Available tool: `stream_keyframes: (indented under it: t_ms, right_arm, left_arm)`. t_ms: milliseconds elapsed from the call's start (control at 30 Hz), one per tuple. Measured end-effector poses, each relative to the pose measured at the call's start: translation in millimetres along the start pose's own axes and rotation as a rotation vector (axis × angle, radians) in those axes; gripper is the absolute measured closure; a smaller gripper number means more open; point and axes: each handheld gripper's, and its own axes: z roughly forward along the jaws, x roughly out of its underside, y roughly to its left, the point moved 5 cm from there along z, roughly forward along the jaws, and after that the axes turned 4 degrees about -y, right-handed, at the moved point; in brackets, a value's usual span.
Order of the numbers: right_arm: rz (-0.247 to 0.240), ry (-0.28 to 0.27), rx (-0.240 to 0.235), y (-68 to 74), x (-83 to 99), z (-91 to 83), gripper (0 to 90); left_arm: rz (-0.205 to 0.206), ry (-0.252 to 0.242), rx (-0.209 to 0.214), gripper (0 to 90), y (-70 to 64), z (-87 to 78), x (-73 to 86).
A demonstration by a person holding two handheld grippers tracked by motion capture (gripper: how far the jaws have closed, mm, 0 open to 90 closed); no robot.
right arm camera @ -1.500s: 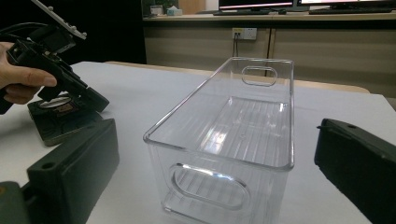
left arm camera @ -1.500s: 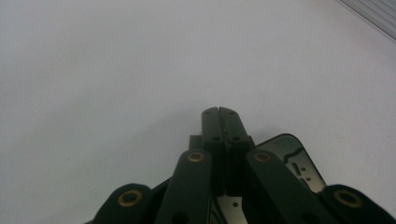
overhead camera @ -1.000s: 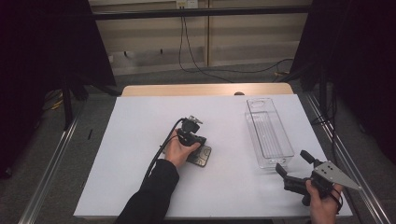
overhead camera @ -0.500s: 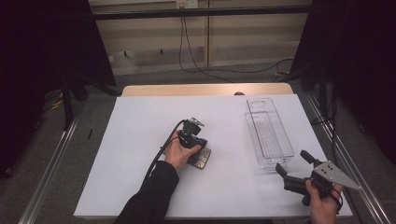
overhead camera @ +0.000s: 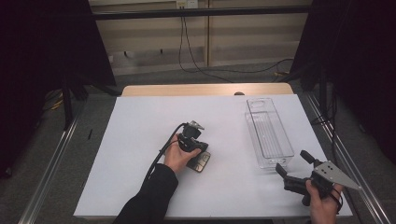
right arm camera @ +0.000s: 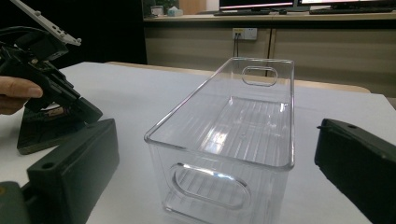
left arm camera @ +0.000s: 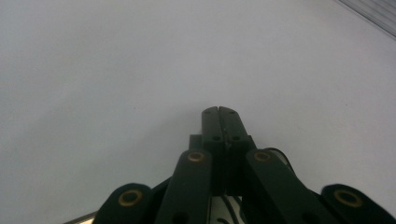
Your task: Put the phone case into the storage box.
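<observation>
Calculator [overhead camera: 200, 162] — under left tongs [overhead camera: 201, 148].

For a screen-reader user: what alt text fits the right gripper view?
An empty clear plastic bin stands on a white table between the right gripper's open black jaws. At far left, the left gripper rests on a dark flat object.

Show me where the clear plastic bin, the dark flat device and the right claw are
clear plastic bin [overhead camera: 266, 135], high view, on its ribbed floor.
dark flat device [overhead camera: 200, 162], high view, on its exposed corner beside the hand.
right claw [overhead camera: 293, 164], high view, midway between its open tips.
</observation>
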Motion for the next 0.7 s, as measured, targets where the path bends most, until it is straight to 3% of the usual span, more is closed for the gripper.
stream_keyframes:
  t_ms: [700]
  right_arm:
    - [0.001, 0.0, 0.0, 0.0, 0.0, 0.0, 0.0]
  left_arm:
    - [0.002, 0.014, 0.033, 90.0, -11.4, -5.7, 8.6]
